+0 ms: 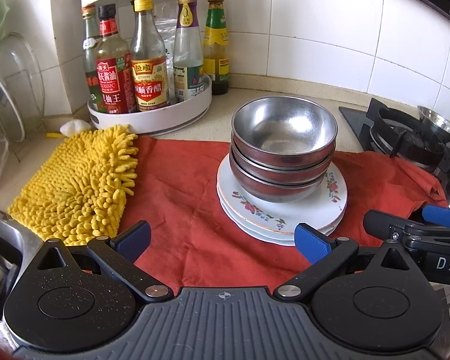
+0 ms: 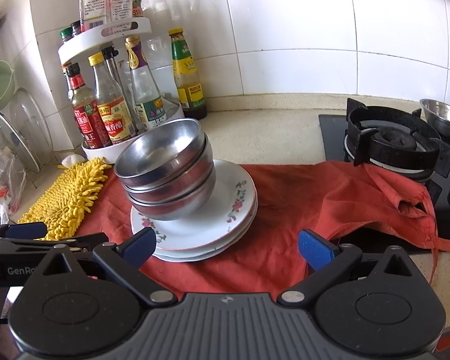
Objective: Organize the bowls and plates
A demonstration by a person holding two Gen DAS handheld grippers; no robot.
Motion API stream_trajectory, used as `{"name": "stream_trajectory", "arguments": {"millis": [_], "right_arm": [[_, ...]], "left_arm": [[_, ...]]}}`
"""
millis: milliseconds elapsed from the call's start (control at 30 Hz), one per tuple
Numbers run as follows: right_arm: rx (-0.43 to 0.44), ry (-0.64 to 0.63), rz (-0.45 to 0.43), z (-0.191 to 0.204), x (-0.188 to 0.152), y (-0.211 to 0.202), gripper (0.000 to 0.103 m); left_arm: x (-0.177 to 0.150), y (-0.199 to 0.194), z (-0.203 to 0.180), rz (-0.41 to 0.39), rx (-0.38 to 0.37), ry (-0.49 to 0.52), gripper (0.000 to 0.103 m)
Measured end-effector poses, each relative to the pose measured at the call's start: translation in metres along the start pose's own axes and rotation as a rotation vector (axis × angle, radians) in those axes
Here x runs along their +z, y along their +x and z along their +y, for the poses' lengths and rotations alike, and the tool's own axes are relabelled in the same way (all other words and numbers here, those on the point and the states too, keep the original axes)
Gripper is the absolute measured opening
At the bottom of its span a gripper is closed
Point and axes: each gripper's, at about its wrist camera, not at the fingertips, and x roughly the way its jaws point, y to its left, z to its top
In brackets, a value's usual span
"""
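Observation:
Three steel bowls (image 1: 283, 150) are nested on a stack of white floral plates (image 1: 285, 219), which rests on a red cloth (image 1: 189, 198). The bowls (image 2: 165, 174) and plates (image 2: 213, 219) also show in the right wrist view, the bowls leaning left. My left gripper (image 1: 222, 241) is open and empty, just in front of the stack. My right gripper (image 2: 228, 247) is open and empty, its left finger close to the plates' near rim. Each gripper appears at the edge of the other's view.
A white turntable rack (image 1: 150, 120) of sauce bottles stands behind. A yellow chenille mitt (image 1: 81, 186) lies left of the cloth. A gas hob (image 2: 399, 144) with a small steel bowl (image 2: 444, 120) is on the right. Glass lids (image 1: 9, 90) lean at the far left.

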Motion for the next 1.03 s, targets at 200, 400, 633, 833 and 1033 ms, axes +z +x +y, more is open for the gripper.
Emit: {"name": "stream_trajectory", "arguments": {"millis": [200,400,633,833,1033], "right_arm": [[0.018,0.008,-0.013,0.002,0.003,0.000,0.100],[0.029,0.011,-0.021,0.003,0.004,0.001,0.100],[0.030,0.006,-0.018,0.004,0.006,0.005,0.100],[0.035,0.007,-0.005,0.005,0.009,0.011,0.100],[0.034,0.010,0.007,0.007,0.009,0.016,0.100]], "left_arm": [[-0.001,0.003,0.010,-0.003,-0.071,-0.051,0.103],[-0.002,0.001,0.008,-0.067,-0.058,-0.048,0.103],[0.000,-0.002,0.003,-0.132,0.006,0.023,0.103],[0.003,0.004,0.011,-0.113,-0.012,0.011,0.103],[0.004,0.012,0.017,-0.089,-0.028,0.005,0.103]]}}
